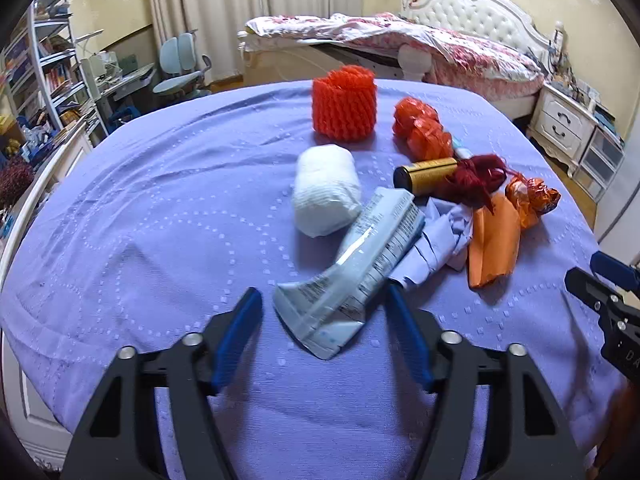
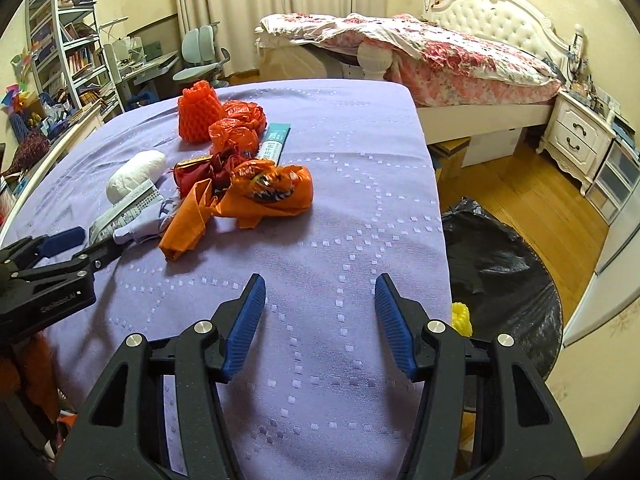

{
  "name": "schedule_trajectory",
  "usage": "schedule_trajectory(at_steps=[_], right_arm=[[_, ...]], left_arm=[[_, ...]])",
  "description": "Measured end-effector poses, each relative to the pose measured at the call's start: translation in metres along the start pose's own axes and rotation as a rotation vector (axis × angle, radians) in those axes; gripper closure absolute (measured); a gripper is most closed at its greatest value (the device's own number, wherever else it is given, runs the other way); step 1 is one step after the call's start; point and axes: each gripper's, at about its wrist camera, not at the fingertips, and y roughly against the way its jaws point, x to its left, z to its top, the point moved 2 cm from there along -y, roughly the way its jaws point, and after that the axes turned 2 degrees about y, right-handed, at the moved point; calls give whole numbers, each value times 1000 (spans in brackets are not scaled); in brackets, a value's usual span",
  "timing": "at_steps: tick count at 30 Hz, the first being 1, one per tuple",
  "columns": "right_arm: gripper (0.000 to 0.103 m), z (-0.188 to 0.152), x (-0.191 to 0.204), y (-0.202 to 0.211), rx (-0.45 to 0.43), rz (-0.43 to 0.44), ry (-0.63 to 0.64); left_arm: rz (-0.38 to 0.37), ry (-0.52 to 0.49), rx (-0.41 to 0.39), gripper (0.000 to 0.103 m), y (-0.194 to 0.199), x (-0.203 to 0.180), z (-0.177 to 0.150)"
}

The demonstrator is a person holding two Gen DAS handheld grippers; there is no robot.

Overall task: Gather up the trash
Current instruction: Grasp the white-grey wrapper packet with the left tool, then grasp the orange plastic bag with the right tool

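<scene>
Trash lies on a purple-clothed table [image 1: 160, 220]. A flattened grey printed tube [image 1: 360, 256] lies between the fingers of my left gripper [image 1: 320, 292]; the right pad sits against it, the left pad stands a little off, so the jaws are open around it. Beyond lie a white wad [image 1: 326, 192], a red foam net sleeve [image 1: 344, 104], orange plastic bags [image 1: 420, 128], a gold cylinder [image 1: 424, 170] and an orange wrapper [image 1: 494, 240]. My right gripper [image 2: 320, 280] is open over bare cloth with nothing between its fingers. The orange snack bag [image 2: 272, 186] lies ahead to its left.
A black trash bag [image 2: 500, 268] gapes on the wooden floor right of the table's edge [image 2: 440, 216], with a yellow object [image 2: 460, 318] beside it. A bed [image 2: 460, 60], nightstand [image 2: 580, 140], shelves [image 2: 68, 52] and desk chair [image 2: 200, 60] stand behind.
</scene>
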Motion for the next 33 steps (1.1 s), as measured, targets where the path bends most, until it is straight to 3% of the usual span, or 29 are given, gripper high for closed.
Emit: schedule_trajectory(at_steps=[1, 4, 16, 31, 33], right_arm=[[47, 0, 0, -1, 2, 0, 0], [47, 0, 0, -1, 3, -1, 2], [47, 6, 4, -4, -9, 8, 4], [45, 33, 19, -9, -40, 30, 2], [39, 37, 21, -11, -43, 33, 2]], left_arm=[[-10, -8, 1, 50, 1, -1, -1], [-22, -21, -6, 54, 3, -3, -4], [-55, 36, -24, 55, 18, -3, -14], [7, 104, -65, 55, 31, 27, -22], [17, 116, -74, 55, 32, 32, -22]])
